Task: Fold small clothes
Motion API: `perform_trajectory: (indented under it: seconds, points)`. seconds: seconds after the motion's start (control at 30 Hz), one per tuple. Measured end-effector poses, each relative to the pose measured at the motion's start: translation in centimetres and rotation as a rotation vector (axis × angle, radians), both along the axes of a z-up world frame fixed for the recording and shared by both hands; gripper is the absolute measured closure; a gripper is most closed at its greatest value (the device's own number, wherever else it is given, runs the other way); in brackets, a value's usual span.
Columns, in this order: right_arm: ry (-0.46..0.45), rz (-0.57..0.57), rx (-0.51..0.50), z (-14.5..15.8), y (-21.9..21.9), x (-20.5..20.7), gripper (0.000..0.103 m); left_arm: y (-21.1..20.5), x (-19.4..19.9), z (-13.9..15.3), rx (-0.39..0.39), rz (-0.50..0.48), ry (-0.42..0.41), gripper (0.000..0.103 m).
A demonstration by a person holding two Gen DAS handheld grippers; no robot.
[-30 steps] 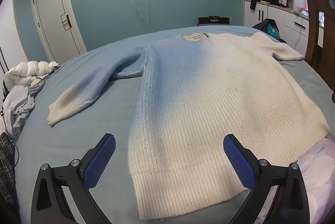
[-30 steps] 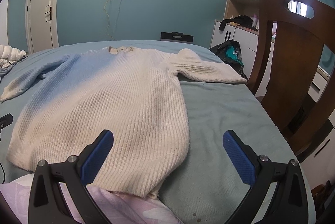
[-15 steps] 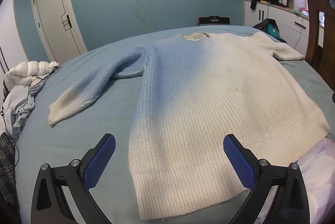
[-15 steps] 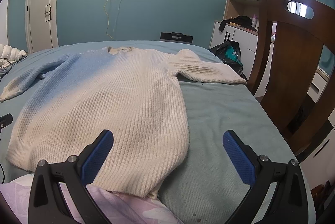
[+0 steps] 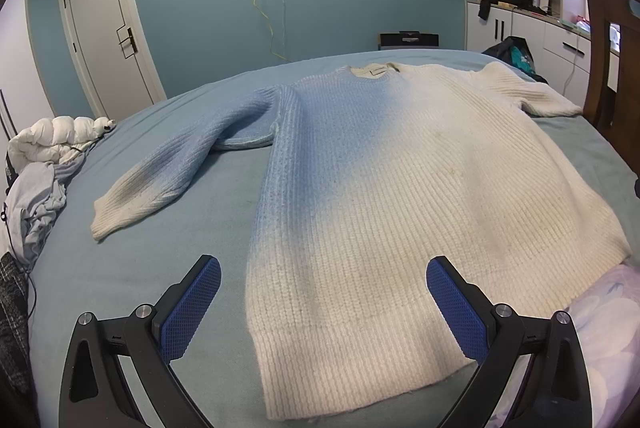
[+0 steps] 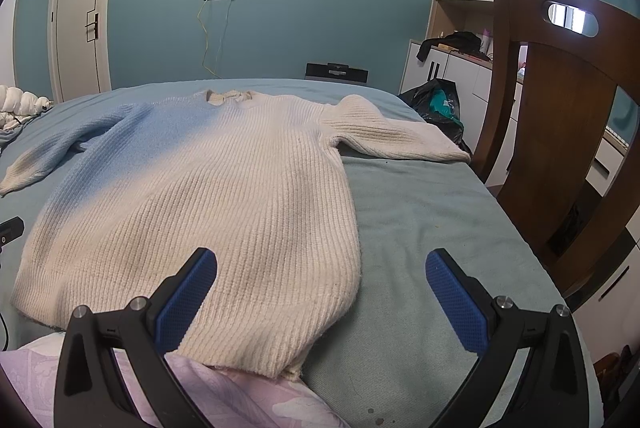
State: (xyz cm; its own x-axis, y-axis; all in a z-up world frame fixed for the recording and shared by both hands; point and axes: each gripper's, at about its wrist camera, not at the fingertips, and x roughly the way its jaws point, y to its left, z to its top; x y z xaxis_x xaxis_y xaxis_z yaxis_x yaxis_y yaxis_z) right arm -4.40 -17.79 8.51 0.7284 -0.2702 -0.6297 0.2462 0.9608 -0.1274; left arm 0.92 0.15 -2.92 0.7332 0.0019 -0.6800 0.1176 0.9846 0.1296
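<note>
A knit sweater (image 5: 400, 188), cream fading to light blue on its left side, lies flat and spread on the bed, collar far, hem near, both sleeves out to the sides. It also shows in the right wrist view (image 6: 224, 196). My left gripper (image 5: 323, 302) is open and empty, hovering just above the hem's left corner. My right gripper (image 6: 321, 292) is open and empty, hovering above the hem's right corner. The left gripper's edge (image 6: 10, 228) shows at the left of the right wrist view.
The bed (image 5: 132, 252) has a blue-green sheet. A lilac patterned pillow (image 6: 224, 400) lies under the hem at the near edge. White and grey bedding (image 5: 44, 164) is heaped at the left. A wooden chair (image 6: 560, 132) stands close at the right.
</note>
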Motion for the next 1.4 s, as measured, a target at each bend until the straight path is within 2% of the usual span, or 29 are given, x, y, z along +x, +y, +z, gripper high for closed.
perform_trajectory:
  seconds: [1.4]
  points:
    - [-0.005, 0.001, -0.003, 0.06, -0.19, -0.06, 0.001, 0.43, -0.06, 0.18, -0.022, 0.003, -0.002, 0.0]
